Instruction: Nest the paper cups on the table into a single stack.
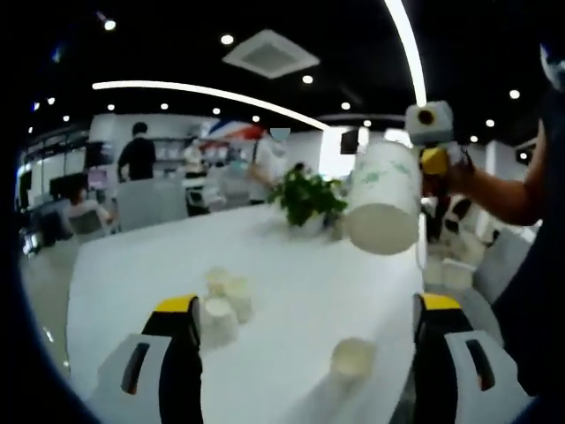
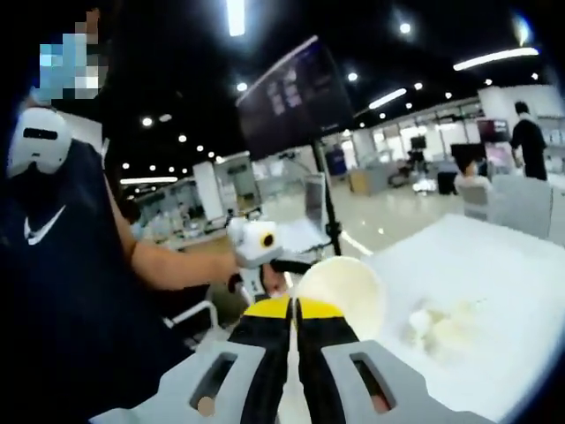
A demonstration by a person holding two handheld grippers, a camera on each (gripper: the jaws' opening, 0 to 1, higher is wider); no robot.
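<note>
- From the left gripper view I see my left tool with its jaws spread wide, one at each lower corner, nothing between them but bare white tabletop.
- Just beside the left jaw stands a small cluster of paper cups on the tabletop, close together; I cannot tell whether they touch or are partly nested.
- Further right, nearer the right jaw, a single cup sits apart from the cluster; it looks tipped, though the blur keeps me from being sure.
- Behind, mid-tabletop, a green potted plant.
- At upper right the right tool holds a raised cup well above the tabletop, tilted, its white base toward my camera and a faint green print on its side. A person's forearm runs off to the right behind it.
- In the right gripper view that tool's yellow-tipped jaws stand nearly together, pinching the wall of the same cup, whose open mouth faces the lens.
- To its right the cluster and the single cup lie on the tabletop as pale, blurred shapes.
- At left in this view, a person in a dark sleeveless shirt holds the left tool.
</note>
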